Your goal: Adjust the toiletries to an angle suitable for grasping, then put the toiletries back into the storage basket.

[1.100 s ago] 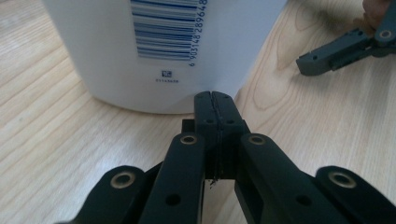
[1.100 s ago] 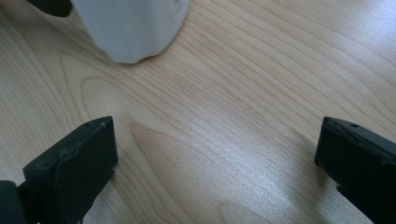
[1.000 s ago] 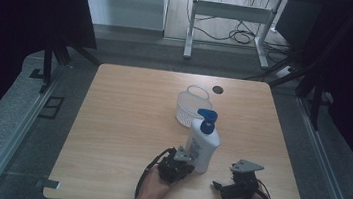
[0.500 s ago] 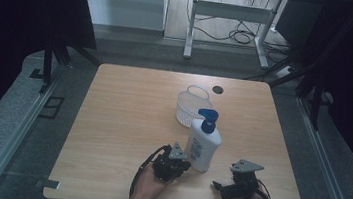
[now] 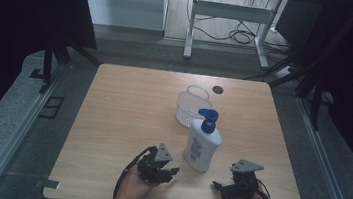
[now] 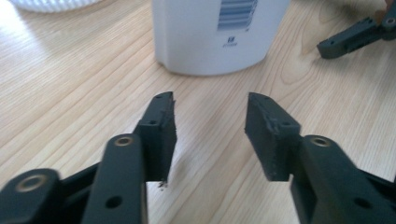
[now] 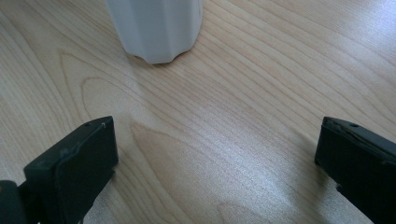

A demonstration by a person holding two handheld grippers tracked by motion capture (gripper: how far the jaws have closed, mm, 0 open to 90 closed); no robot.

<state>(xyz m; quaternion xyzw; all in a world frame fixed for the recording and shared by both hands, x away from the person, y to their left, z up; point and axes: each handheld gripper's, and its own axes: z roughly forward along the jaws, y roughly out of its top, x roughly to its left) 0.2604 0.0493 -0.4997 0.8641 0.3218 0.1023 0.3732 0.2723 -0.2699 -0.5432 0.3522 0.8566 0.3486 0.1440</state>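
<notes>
Just ahead of the left tool (image 6: 210, 135), newly opened and empty, stands the bottle (image 6: 219, 35)

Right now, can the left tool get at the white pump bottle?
Probably yes: the left tool stands open, nothing between its jaws, and only bare table separates it from the white pump bottle just ahead.

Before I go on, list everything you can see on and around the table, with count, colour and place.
pump bottle: 1, white with blue pump, upright near the table's front, between the two grippers
basket: 1, white, just behind the bottle
table: 1, light wood
hole: 1, dark, near the table's far edge
stand: 1, white frame, on the floor beyond the table
cables: several, dark, on the floor by the stand
left gripper: 1, black, jaws just opened, nothing between them
right gripper: 1, black, jaws wide apart, empty
</notes>
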